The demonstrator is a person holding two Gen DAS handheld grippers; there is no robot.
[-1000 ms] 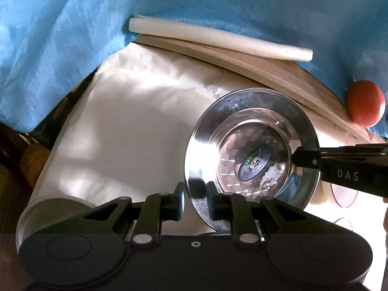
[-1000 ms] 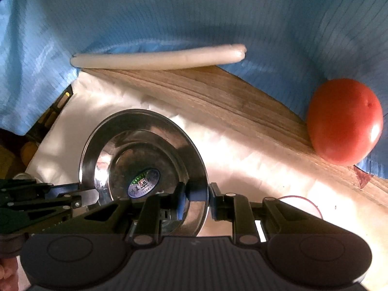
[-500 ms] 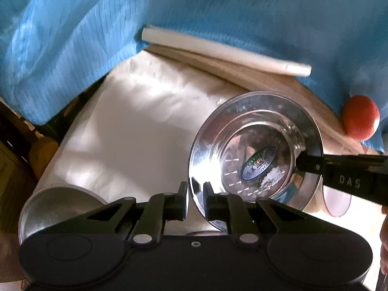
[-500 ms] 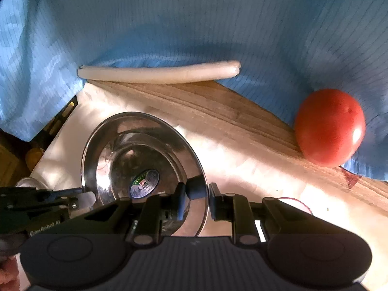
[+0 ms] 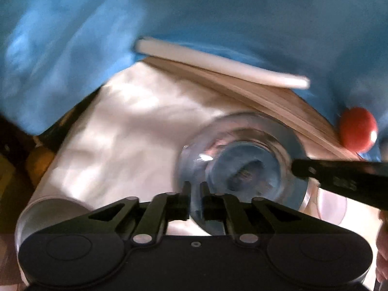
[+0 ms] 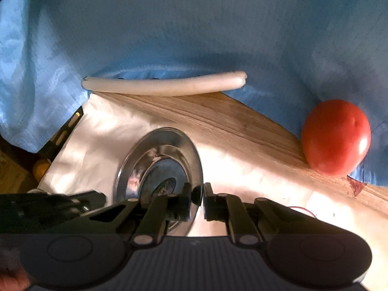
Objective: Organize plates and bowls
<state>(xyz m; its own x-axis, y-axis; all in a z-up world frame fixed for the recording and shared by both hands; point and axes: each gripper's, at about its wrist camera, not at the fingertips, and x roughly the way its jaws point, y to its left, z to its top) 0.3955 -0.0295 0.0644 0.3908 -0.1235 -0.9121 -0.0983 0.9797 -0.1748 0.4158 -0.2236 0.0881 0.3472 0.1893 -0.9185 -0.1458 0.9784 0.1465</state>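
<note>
Two grippers pinch the same shiny round steel bowl (image 6: 160, 167) by its wide flat rim, from opposite sides: the left gripper (image 5: 195, 200) has its black fingers pressed on the near-left edge, and the right gripper (image 6: 197, 200) clamps the rim's right edge between its pads. The bowl is tilted, its smooth mirrored well with an oval sticker facing partly sideways, above the crumpled white cloth (image 6: 101, 135) that covers the near part of the table.

The step in hand looks like a two-handed lift or carry of this bowl. Next, it probably has to be levelled and set onto its stack, likely the dull grey round dish (image 5: 46, 212) left of the bowl; thin polished metal can slip in hard pads, so both grips must stay firm.

Beyond the bowl lie bare grained wood (image 6: 218, 118), a long pale white rod (image 6: 165, 86) and, to the bowl's right, a glossy red tomato (image 6: 335, 137) against blue woven fabric (image 6: 194, 24).
</note>
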